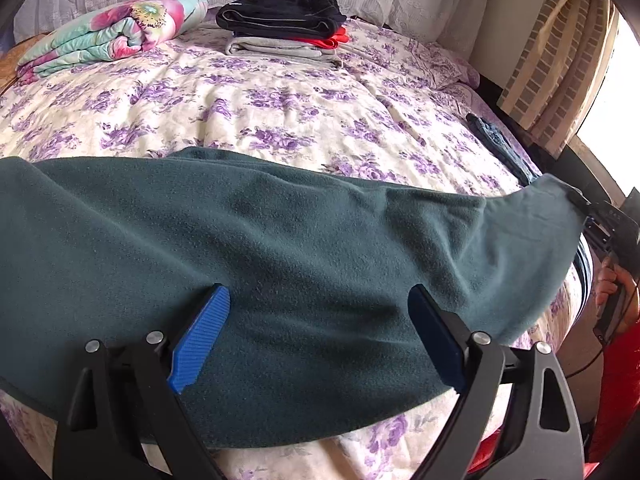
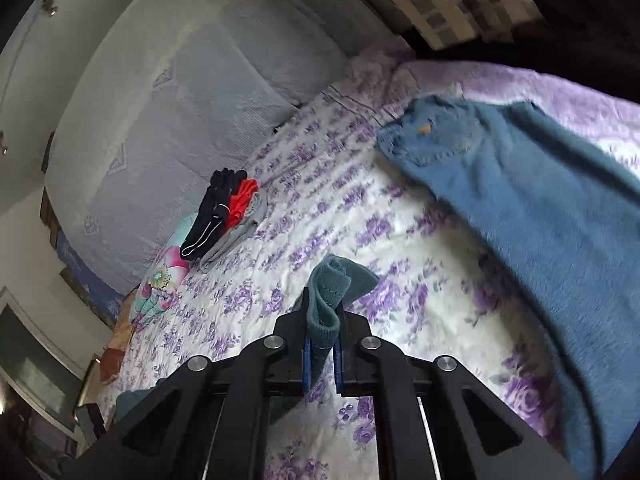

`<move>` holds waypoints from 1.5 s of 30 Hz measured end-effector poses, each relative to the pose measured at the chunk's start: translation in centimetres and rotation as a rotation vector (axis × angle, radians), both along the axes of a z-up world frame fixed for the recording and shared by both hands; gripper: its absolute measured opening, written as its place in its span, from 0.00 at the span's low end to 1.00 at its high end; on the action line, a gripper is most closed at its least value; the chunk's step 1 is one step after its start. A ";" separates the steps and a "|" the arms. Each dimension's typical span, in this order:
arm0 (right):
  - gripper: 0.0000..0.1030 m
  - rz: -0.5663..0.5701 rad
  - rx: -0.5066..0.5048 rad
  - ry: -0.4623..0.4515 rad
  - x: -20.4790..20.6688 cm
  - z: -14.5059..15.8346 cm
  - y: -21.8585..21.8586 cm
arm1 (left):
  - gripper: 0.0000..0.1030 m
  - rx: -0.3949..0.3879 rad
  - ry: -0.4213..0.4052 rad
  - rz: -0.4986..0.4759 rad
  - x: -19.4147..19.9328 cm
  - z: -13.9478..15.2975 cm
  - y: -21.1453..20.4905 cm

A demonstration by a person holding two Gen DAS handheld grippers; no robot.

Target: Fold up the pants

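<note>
Left gripper (image 1: 320,304) gapes wide over the green fleece pants (image 1: 280,240); right gripper (image 2: 322,344) pinches their hem at lower centre.

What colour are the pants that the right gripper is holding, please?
Dark teal green; the pants show best in the left wrist view, one end pinched in the right gripper.

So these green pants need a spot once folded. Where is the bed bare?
Bare quilt lies between the green pants and the folded stack. The far edge is crowded: rolled floral blanket, then the stack. Jeans fill the side nearest the curtain.
</note>
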State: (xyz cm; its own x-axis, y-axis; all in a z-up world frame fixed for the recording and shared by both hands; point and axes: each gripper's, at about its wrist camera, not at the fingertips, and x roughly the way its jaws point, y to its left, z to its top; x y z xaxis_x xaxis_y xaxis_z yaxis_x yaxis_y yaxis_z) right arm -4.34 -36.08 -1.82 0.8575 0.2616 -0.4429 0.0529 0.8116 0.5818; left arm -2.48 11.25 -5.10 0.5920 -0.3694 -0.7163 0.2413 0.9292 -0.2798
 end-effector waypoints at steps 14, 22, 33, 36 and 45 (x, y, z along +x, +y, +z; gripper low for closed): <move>0.14 0.325 -0.145 0.013 3.0 2.2 9.2 | 0.85 -0.038 -0.056 0.190 -0.9 1.6 6.2; 0.60 1.009 0.005 0.120 13.1 1.4 32.4 | 0.85 -0.044 -0.034 0.311 -2.2 0.5 11.3; 0.60 1.186 0.040 0.399 18.8 -2.8 44.7 | 0.89 0.115 -0.101 0.260 -2.8 -0.5 9.3; 0.60 1.192 0.016 0.434 19.4 -3.7 45.1 | 0.91 0.105 -0.109 0.243 -2.9 -0.6 9.4; 0.71 1.385 -0.013 0.466 14.8 -3.3 45.4 | 0.95 0.142 -0.122 0.222 -2.8 -1.0 8.9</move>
State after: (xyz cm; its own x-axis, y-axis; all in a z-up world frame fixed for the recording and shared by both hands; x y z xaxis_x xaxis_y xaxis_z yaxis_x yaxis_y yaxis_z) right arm 10.47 9.29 -5.15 -0.2905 0.7349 -0.6128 -0.5806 0.3737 0.7234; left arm -5.26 20.12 -6.11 0.7321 -0.1221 -0.6701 0.0515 0.9909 -0.1244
